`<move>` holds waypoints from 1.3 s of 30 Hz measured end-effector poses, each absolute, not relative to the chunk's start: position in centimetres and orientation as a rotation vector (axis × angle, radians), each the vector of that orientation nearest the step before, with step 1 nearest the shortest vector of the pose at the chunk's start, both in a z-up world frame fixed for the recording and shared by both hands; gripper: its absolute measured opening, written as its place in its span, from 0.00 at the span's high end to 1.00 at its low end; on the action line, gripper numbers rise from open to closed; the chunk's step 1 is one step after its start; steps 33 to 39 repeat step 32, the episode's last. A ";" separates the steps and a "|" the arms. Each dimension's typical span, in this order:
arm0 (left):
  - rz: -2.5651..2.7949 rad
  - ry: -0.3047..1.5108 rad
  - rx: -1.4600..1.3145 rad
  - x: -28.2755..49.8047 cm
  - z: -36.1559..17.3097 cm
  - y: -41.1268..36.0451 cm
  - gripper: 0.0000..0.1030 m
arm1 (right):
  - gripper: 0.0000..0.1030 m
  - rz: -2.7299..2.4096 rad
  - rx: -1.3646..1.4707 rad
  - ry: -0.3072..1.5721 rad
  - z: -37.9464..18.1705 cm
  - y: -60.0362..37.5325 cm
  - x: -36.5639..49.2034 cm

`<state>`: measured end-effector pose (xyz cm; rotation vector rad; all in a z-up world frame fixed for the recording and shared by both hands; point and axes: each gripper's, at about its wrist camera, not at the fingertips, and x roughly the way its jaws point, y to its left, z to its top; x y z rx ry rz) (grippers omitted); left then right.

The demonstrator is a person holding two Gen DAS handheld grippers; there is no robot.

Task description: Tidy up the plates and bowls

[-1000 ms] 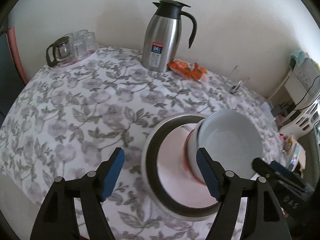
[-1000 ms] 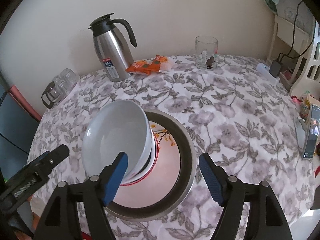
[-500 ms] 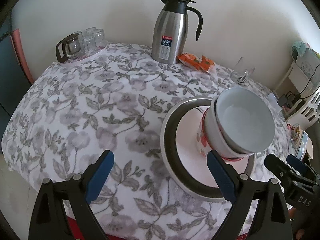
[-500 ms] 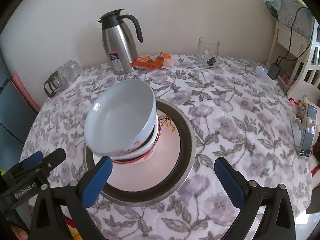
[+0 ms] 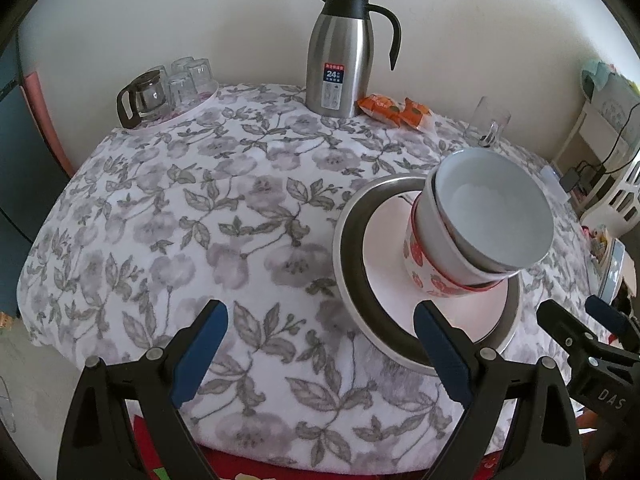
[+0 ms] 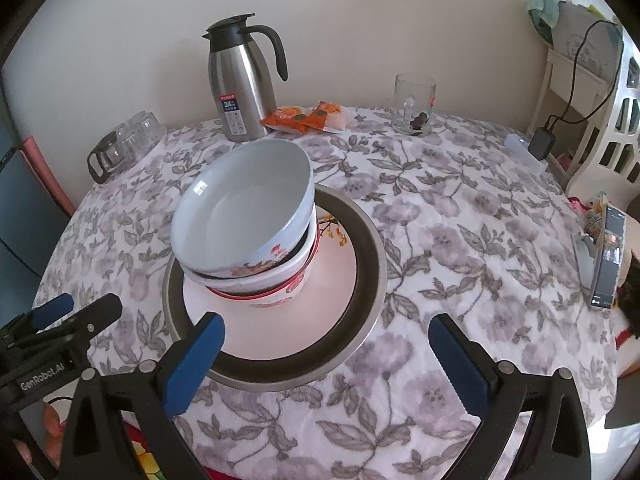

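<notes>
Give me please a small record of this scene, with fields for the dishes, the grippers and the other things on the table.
bowls: three nested, the top one tilted
under bowls: white plate inside a metal pan
left gripper: open, holds nothing
right gripper: open, holds nothing
table: floral cloth
at the back: steel jug, orange packets, glass mug
back left: tray of glasses
</notes>
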<state>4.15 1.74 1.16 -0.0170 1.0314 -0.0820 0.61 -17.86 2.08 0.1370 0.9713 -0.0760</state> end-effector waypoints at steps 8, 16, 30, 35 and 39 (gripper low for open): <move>-0.065 1.038 0.029 3.8 1.1 1.4 0.08 | 0.00 -0.083 0.133 0.967 2.2 -17.9 0.2; -0.009 1.042 0.054 3.8 1.1 1.7 0.08 | 0.00 -0.088 0.134 0.968 2.3 -18.0 0.2; 0.017 1.038 0.055 3.8 1.2 1.8 0.08 | 0.00 -0.098 0.135 0.977 2.0 -18.5 0.2; 0.010 1.039 0.053 3.8 1.2 1.7 0.08 | 0.00 -0.101 0.137 0.978 1.9 -18.6 0.2; 0.010 1.039 0.053 3.8 1.2 1.7 0.08 | 0.00 -0.101 0.137 0.978 1.9 -18.6 0.2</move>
